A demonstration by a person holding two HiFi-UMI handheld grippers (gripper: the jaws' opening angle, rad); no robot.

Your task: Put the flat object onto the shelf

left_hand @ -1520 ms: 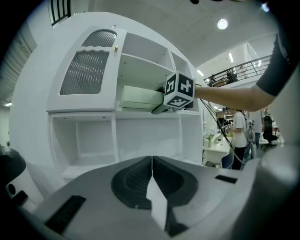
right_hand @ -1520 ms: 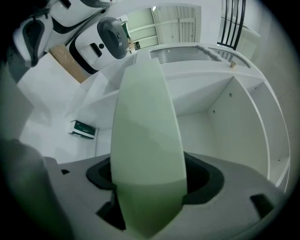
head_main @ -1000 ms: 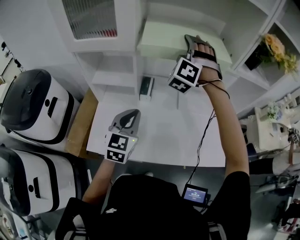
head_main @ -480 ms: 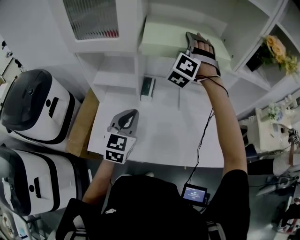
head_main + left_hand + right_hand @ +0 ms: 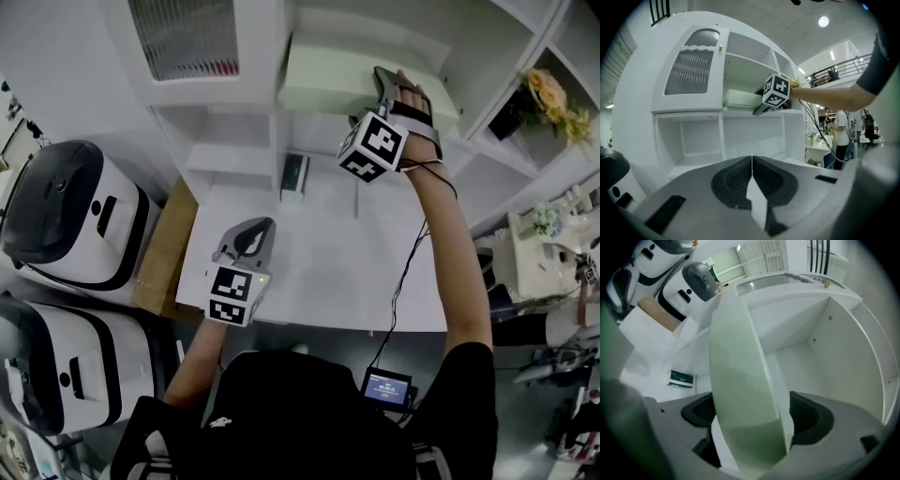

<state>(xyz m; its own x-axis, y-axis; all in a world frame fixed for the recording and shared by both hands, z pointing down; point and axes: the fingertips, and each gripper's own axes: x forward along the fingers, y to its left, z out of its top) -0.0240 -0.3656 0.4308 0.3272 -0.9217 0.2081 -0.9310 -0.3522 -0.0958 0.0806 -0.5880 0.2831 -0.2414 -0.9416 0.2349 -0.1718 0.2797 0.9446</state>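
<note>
**benchrat:** Where are we at? Looks to me like the flat object (image 5: pixel 323 80) is already lying on the shelf (image 5: pixel 834 348), far end well in and near end between the jaws of the right gripper (image 5: pixel 386 81).

**slowhands:** Yep. Those jaws have just been opening and now stand wide. The pale green slab sits between them, and the right gripper view shows a sliver of gap on each side, so I'd call it let go, not pinched. The left gripper (image 5: pixel 752 164) is nowhere near it. It hangs low over the tabletop (image 5: pixel 328 272) with its jaws pressed together on nothing.

**benchrat:** So what's left is just the exit?

**slowhands:** I reckon so. Keep the jaws spread and back straight out along the slab's own plane. No twist, no lift, or a pad could snag an edge and drag it back off. I can't tell how much of the near end hangs past the shelf front. If it's a lot, I'd clear out first, then nudge it deeper.

**benchrat:** Anything underneath to worry about?

**slowhands:** Only the small green-and-white box (image 5: pixel 293 176) on the tabletop, well below the right jaws and over toward the left gripper's side. It only matters if the slab slides out.
</note>
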